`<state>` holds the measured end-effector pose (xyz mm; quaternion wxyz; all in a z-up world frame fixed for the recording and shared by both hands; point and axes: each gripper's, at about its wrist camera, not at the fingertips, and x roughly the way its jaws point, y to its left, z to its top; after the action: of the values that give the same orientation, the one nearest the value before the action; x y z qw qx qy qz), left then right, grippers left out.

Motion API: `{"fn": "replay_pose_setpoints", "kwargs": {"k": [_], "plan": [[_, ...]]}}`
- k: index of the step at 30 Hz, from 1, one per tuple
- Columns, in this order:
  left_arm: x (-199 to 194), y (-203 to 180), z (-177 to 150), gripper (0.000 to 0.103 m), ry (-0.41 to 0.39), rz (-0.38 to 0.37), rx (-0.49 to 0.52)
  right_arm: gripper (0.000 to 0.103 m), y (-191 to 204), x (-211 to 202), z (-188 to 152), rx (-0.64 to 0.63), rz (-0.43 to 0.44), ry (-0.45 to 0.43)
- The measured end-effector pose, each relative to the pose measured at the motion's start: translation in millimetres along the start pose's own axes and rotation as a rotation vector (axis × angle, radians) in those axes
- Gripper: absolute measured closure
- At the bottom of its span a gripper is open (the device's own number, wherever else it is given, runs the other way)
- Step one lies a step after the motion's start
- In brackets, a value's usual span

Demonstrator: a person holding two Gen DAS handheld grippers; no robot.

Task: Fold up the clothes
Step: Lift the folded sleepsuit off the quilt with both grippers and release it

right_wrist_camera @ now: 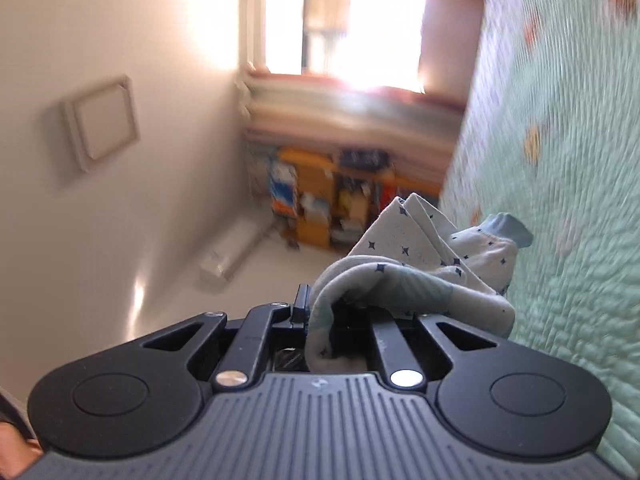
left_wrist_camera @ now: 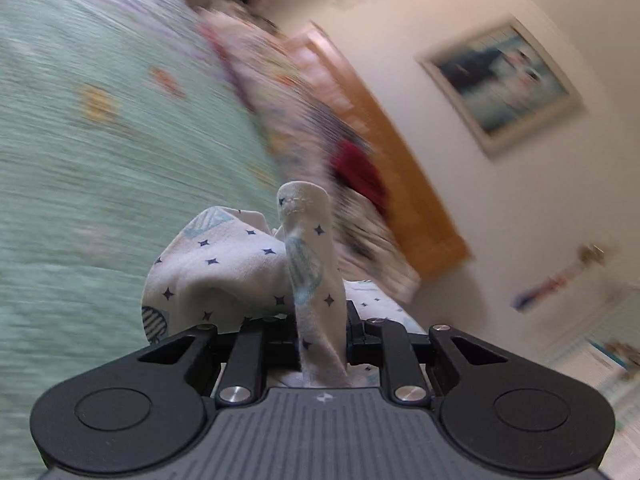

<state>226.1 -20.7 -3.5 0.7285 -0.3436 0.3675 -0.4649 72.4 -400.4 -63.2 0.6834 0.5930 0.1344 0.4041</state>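
A small white garment (left_wrist_camera: 224,264) printed with dark stars and pale blue patches hangs bunched in front of the left wrist camera. My left gripper (left_wrist_camera: 320,320) is shut on a fold of it, and a strip of cloth runs back between the black jaws. In the right wrist view the same starred garment (right_wrist_camera: 420,248) drapes over the jaws, and my right gripper (right_wrist_camera: 348,312) is shut on another part of it. The fingertips are hidden under the cloth in both views. Both views are tilted and blurred by motion.
A mint-green quilted bedspread (left_wrist_camera: 100,152) fills one side of each view. A wooden headboard (left_wrist_camera: 384,152), a heap of clothes (left_wrist_camera: 352,168) and a framed picture (left_wrist_camera: 504,80) stand beyond. The right view shows a bright window (right_wrist_camera: 360,28) and cluttered shelves (right_wrist_camera: 328,196).
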Motion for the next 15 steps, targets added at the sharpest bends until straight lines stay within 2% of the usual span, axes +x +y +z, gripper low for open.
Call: {"fn": "replay_pose_setpoints", "kwargs": {"k": [4,9,12,15], "plan": [[116.0,-79.8,-5.5,0.083,0.12,-0.166,0.061,0.093,79.5,-106.1,26.2,-0.141,-0.046,-0.156],[261.3,-196.9,-29.9,0.082,0.263,-0.346,0.145,0.093,193.6,-258.3,50.8,-0.361,-0.169,-0.388],[338.9,-249.3,-60.0,0.081,0.355,-0.381,0.173,0.093,252.2,-342.1,47.6,-0.476,-0.272,-0.537],[417.6,-269.1,-102.1,0.078,0.454,-0.334,0.168,0.092,266.0,-425.2,34.0,-0.471,-0.373,-0.698]]}}
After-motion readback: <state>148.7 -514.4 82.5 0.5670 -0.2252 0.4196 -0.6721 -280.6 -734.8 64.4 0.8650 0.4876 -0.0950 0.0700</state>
